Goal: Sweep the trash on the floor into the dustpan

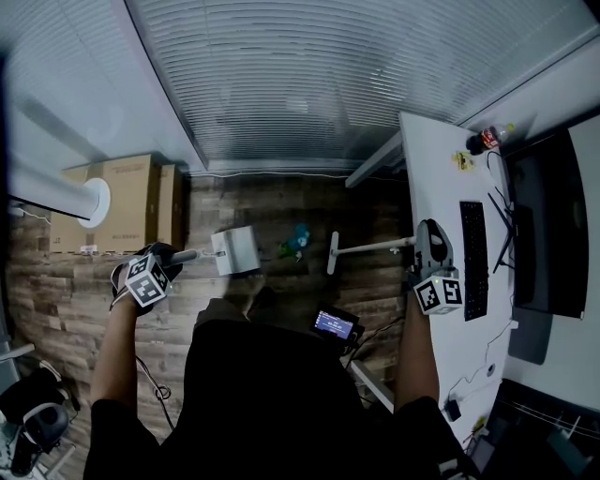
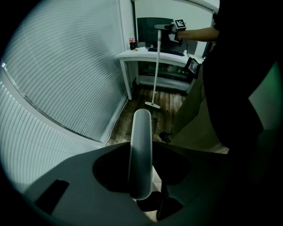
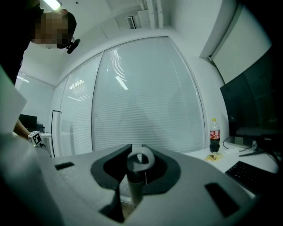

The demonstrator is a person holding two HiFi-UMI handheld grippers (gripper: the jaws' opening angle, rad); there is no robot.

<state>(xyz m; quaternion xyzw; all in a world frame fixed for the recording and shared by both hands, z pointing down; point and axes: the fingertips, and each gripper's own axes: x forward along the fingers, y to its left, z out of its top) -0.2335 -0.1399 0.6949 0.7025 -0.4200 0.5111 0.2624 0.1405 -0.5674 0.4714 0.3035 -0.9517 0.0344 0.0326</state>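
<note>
Left gripper (image 2: 141, 176) clamps smooth round handle (image 2: 141, 141) of boxy, seemingly plastic dustpan (image 1: 236, 251)

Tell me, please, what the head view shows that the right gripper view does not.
Only the head view: the white dustpan and teal trash on the wooden floor, the broom head, the cardboard boxes. Only the right gripper view: the ceiling lamp and the broom handle's top end, close up. Both: the right claw shut on the broom handle, the drink bottle, the keyboard, the window blinds.
</note>
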